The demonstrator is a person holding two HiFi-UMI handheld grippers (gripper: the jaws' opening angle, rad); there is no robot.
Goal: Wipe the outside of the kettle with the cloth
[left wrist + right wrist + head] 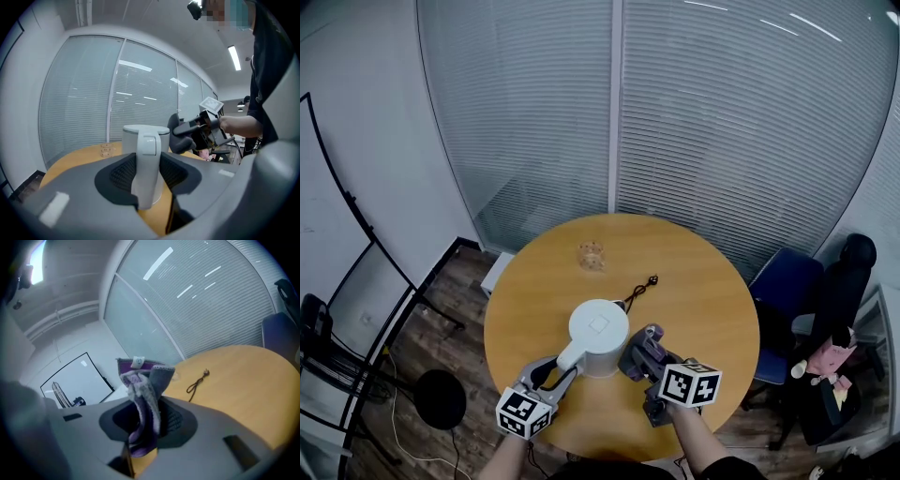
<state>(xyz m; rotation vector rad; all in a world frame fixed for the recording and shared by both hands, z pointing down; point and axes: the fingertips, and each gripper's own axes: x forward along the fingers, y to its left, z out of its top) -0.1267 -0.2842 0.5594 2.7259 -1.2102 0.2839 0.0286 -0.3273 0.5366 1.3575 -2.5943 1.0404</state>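
A white kettle [598, 330] stands upright in the middle of the round wooden table [703, 309]. My left gripper [565, 360] is shut on the kettle's handle [146, 164], whose white bar fills the gap between the jaws in the left gripper view. My right gripper [645, 356] is shut on a grey and purple cloth [143, 404]. It holds the cloth [639, 351] just right of the kettle's body, raised off the table; whether cloth and kettle touch is unclear. The left gripper view shows the cloth [180, 133] beside the kettle's top.
A dark cord [639, 291] and a small clear object [592, 255] lie on the far half of the table. Blue and black chairs [797, 300] stand at the right and a black stool [441, 397] at the left. Glass walls with blinds run behind.
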